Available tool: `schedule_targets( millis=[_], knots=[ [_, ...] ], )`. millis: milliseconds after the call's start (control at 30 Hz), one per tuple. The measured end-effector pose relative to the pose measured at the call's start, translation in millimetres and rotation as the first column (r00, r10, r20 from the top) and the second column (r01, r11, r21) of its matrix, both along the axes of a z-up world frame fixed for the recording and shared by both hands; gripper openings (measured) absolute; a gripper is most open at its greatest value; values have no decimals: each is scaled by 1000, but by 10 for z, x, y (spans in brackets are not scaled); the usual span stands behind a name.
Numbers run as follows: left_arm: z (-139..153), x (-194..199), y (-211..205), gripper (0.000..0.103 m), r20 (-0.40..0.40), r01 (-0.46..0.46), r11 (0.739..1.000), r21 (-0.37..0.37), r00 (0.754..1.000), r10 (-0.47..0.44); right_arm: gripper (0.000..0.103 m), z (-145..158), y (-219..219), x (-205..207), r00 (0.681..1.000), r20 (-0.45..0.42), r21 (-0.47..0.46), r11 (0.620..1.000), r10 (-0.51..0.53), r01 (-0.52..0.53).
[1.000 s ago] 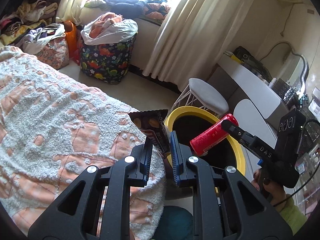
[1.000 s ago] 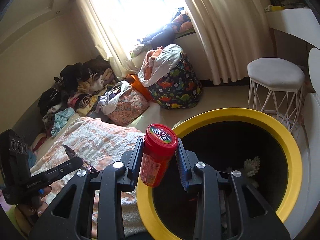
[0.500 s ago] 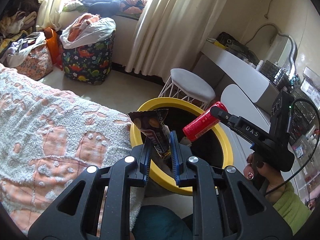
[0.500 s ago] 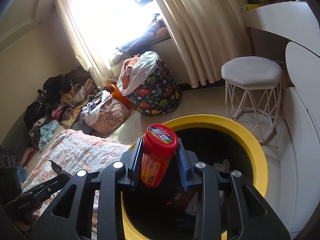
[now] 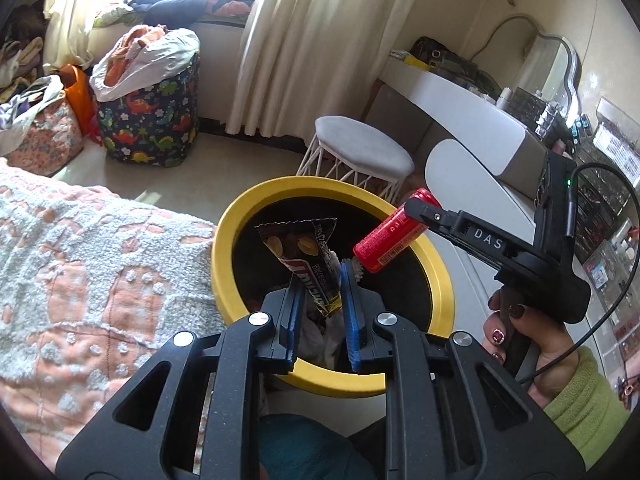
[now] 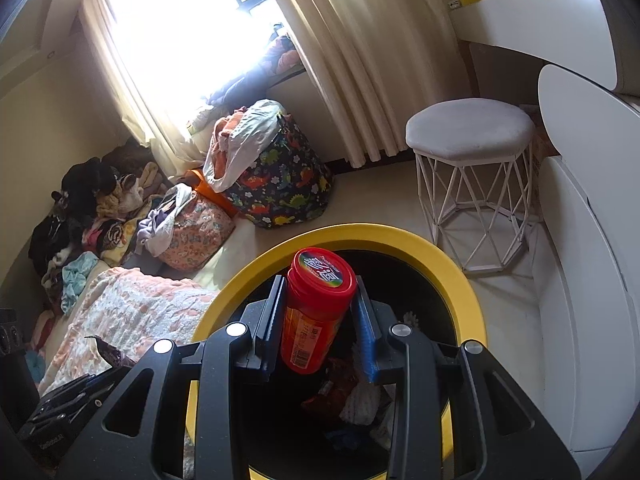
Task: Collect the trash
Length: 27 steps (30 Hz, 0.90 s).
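Both hands are loaded and both are over the bin (image 5: 224, 240) — this is the drop-off step, right at the point of release. The left gripper (image 5: 320, 280) is clamped on a dark snack wrapper (image 5: 304, 256), pinching its lower end so the crimped top sticks up over the black interior, close to the near-left part of the yellow rim. The right gripper (image 6: 320, 300) is clamped on a red canister (image 6: 316, 312), its pads squeezing the sides just under the printed lid; in the left wrist view that same canister (image 5: 392, 236) hangs tilted over the far-right part of the rim, with the bottom end pointing inward over the opening.

Inside the bin, crumpled wrappers and pale scraps already lie at the bottom, so the collecting looks well under way. The bin stands against the edge of the bed (image 5: 100, 260), with a white stool (image 6: 472, 136) on the floor beyond it.

What the next move calls for, by my reading: spread the jaws and let both pieces fall. The wrapper looks well inside the opening. The canister is the one to watch — it sits nearer the rim, so a nudge toward the centre before release would keep it from clipping the yellow edge and bouncing out onto the floor.
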<state>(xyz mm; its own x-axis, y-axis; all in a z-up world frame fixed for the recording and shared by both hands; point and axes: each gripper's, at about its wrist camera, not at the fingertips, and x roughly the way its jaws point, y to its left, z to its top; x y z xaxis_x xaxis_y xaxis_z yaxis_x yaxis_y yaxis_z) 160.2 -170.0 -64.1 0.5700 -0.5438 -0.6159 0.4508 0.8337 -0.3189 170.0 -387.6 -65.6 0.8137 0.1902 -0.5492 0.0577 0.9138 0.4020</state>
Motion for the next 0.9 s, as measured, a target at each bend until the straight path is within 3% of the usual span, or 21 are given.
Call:
schedule_targets(
  millis=[200,300,500,567,633,800,900],
  knots=[
    [-79,24,-176,13,-18,40,999,30,999,-39,34,-16,-48,8,1000,-22,44,999,0,1],
    [-114,40,-228,14,-29,50,998,39,998,-48,42,-11,-58,-1,1000,-31,56,998,-3,5],
    [-142,40,-292,49,-42,49,997,54,998,-47,56,80,-74,-85,1000,-23,33,999,-3,4],
    [-138,29,-294,56,-43,41,998,55,998,-39,62,121,-84,-130,1000,-16,22,1000,-9,10],
    [-124,15,-273,74,-40,25,998,58,999,-23,68,160,-90,-181,1000,-8,14,1000,-14,14],
    [-67,-12,-152,90,-27,-21,998,51,999,22,82,259,-43,-314,999,19,-28,999,-26,26],
    [-26,-41,-53,92,-18,-48,998,47,999,49,87,324,10,-399,999,42,-54,998,-25,27]
  ],
)
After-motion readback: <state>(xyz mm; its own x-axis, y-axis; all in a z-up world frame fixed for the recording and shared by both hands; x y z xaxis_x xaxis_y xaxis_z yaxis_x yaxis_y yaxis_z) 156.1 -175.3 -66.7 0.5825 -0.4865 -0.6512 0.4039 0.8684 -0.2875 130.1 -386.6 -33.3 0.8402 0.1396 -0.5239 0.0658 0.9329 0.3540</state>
